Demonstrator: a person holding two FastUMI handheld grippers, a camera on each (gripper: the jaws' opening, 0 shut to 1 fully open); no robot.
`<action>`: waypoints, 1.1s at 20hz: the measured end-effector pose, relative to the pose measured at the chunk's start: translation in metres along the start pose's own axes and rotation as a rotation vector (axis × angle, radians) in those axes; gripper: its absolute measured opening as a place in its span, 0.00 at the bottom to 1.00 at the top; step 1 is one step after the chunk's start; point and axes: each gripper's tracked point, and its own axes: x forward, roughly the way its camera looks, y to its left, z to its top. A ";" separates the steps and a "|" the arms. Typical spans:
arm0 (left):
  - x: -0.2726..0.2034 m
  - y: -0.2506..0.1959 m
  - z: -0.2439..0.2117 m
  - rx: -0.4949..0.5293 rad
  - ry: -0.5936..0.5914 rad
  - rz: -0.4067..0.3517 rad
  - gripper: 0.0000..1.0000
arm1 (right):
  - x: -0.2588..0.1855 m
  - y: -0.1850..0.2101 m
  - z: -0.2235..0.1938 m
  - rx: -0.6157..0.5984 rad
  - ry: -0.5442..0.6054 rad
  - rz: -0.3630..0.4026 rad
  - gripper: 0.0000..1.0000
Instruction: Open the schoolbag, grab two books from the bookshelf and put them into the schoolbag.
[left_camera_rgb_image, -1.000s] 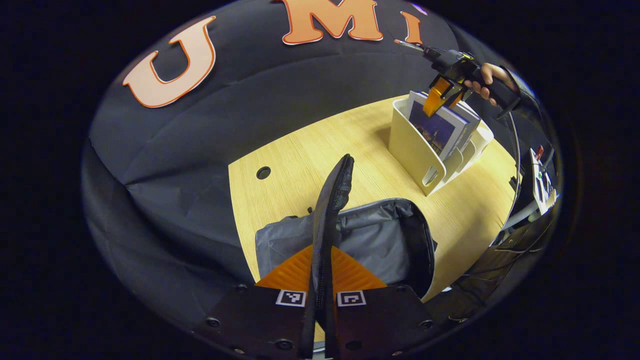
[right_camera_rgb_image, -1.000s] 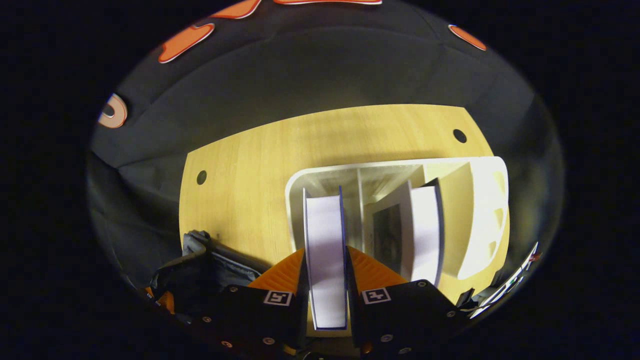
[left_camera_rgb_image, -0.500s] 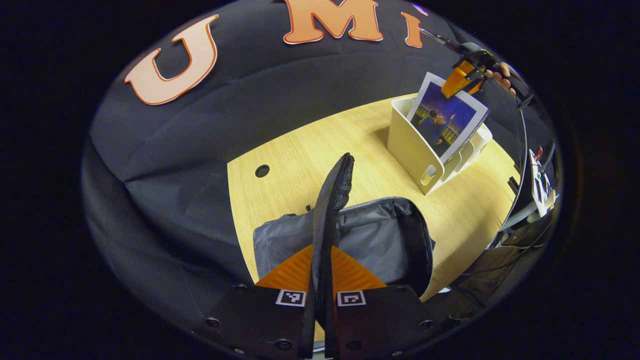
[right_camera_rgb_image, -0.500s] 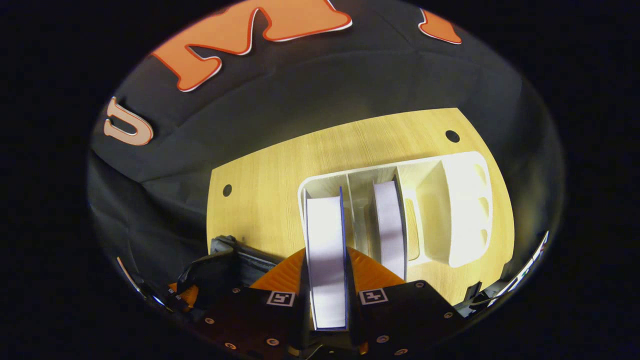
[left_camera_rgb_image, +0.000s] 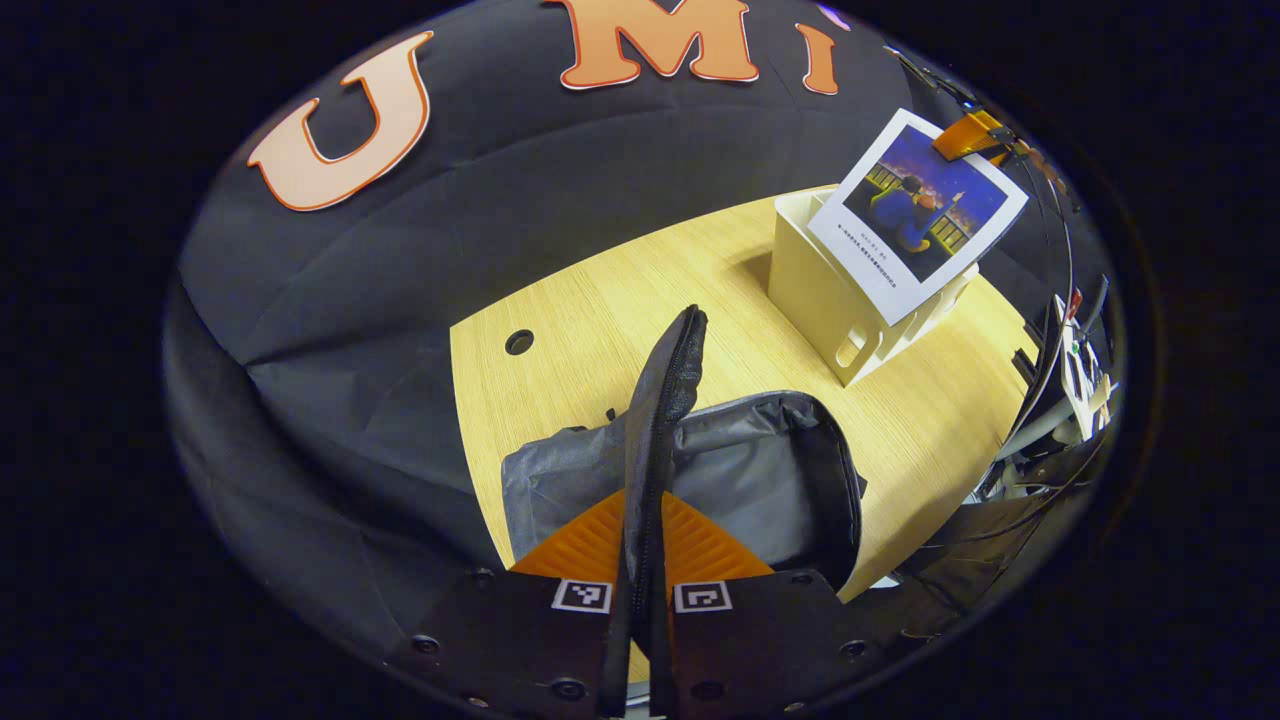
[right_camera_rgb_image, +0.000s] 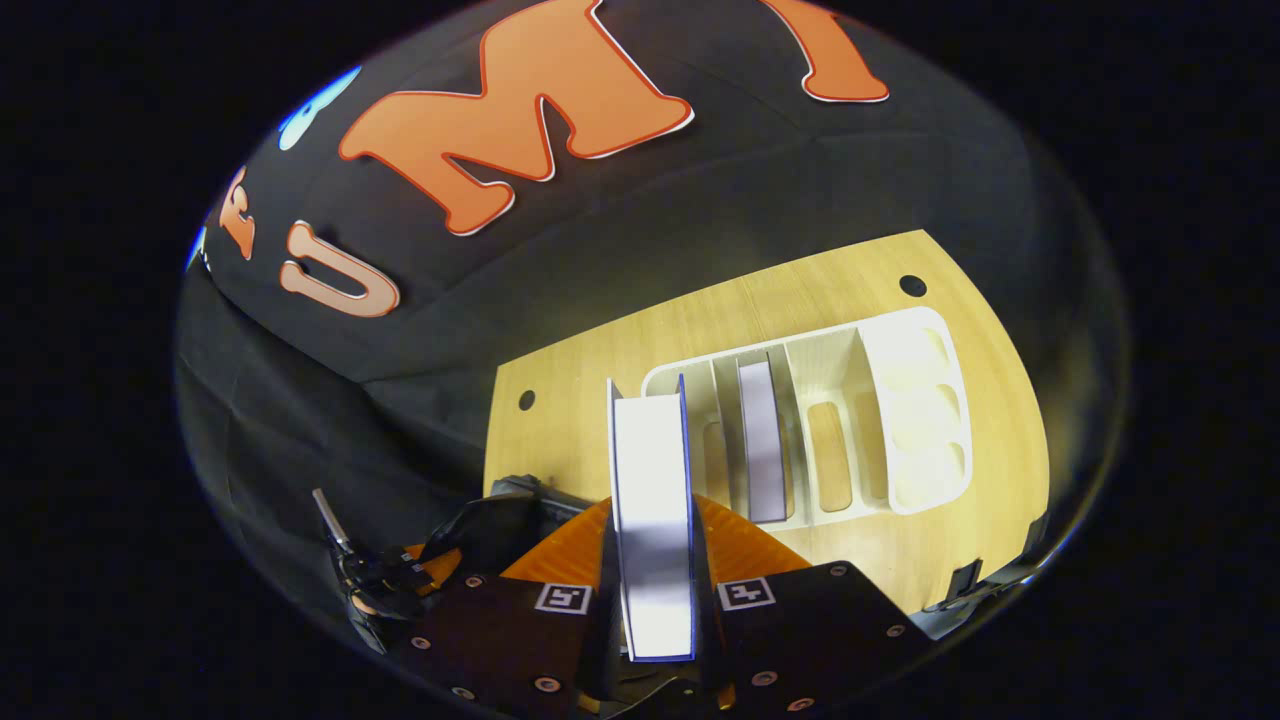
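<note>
In the left gripper view my left gripper (left_camera_rgb_image: 645, 570) is shut on the raised black flap (left_camera_rgb_image: 665, 400) of the grey schoolbag (left_camera_rgb_image: 760, 480), holding its mouth open on the wooden table (left_camera_rgb_image: 590, 330). Far right, the right gripper (left_camera_rgb_image: 968, 135) holds a book with a blue picture cover (left_camera_rgb_image: 915, 215) in the air above the cream bookshelf (left_camera_rgb_image: 820, 290). In the right gripper view my right gripper (right_camera_rgb_image: 655, 560) is shut on that book (right_camera_rgb_image: 652, 520), seen edge-on. Below stands the bookshelf (right_camera_rgb_image: 910, 400) with a second book (right_camera_rgb_image: 763, 440) in one slot. The schoolbag (right_camera_rgb_image: 480, 520) lies lower left.
The table has round cable holes (left_camera_rgb_image: 519, 342) (right_camera_rgb_image: 912, 285). Cables and white equipment (left_camera_rgb_image: 1080, 370) sit past the table's right edge. In the right gripper view the other gripper and a hand (right_camera_rgb_image: 375, 580) show at the bag.
My right gripper has lifted the book up out of the bookshelf until it hangs free above it. The left gripper and the bag flap have stayed put.
</note>
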 end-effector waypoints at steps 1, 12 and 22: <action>-0.001 -0.001 0.000 -0.001 0.000 -0.002 0.08 | -0.001 0.001 -0.005 -0.001 -0.001 0.011 0.31; -0.007 0.000 -0.008 0.011 -0.024 -0.026 0.08 | 0.034 0.031 -0.089 0.097 0.055 0.135 0.31; -0.015 0.004 -0.012 -0.024 -0.063 -0.047 0.08 | 0.094 0.089 -0.158 0.189 0.095 0.289 0.31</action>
